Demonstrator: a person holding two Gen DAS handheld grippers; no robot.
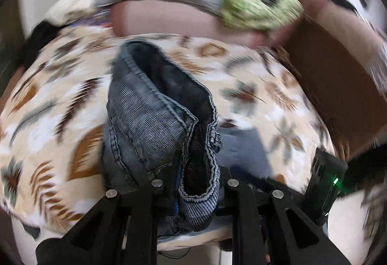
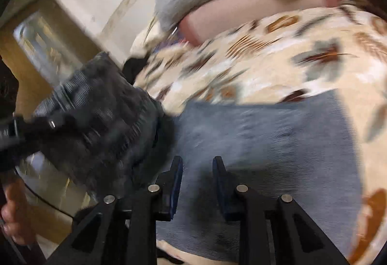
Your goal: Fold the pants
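On bedspread [image 1: 266, 76], pants [image 1: 154, 107] in left claw [image 1: 193, 182]

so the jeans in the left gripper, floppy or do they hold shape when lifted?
Probably floppy: the jeans drape in folds from the left gripper. Likely heavyish; thick seams and hems show. Probably not slippery, given the coarse ribbed weave.

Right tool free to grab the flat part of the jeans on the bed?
Probably yes. The right tool shows a gap with nothing between its fingers, right over the flat denim panel, nothing between. The left tool holds the lifted bunch off to the side.
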